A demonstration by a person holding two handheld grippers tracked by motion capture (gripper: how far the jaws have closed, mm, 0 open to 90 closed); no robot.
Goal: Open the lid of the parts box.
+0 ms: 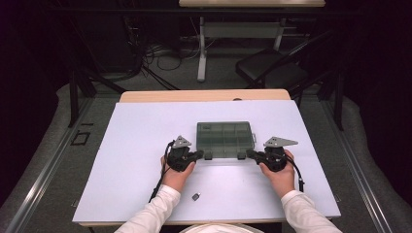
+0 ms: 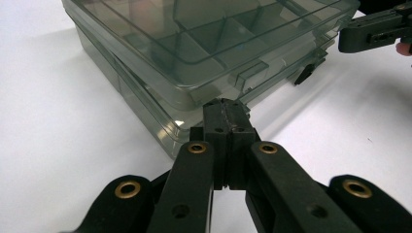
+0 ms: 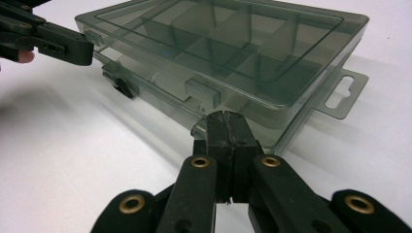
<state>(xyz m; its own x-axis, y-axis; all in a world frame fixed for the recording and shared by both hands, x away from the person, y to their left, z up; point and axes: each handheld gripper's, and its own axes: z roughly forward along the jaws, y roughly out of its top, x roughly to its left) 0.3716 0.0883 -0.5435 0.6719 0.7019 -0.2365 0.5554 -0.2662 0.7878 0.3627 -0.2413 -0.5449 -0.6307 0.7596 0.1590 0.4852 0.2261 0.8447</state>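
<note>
A smoky clear compartment box (image 1: 225,138) lies closed in the middle of the white table. My left gripper (image 1: 199,154) is shut and empty, its tips against the box's front left corner. In the left gripper view the pressed-together jaw tips (image 2: 226,104) meet the box (image 2: 194,43) just below its lid rim. My right gripper (image 1: 249,153) is shut too, at the front right corner. Its tips (image 3: 226,117) sit against the box (image 3: 228,43) beside a clear latch tab (image 3: 203,92). A black latch (image 3: 121,85) hangs on the front wall between the two grippers.
A small dark piece (image 1: 196,196) lies on the table (image 1: 136,145) near the front edge, by the left sleeve. The box's hang tab (image 3: 342,92) sticks out on its right side. A chair (image 1: 272,68) and desk legs stand beyond the table.
</note>
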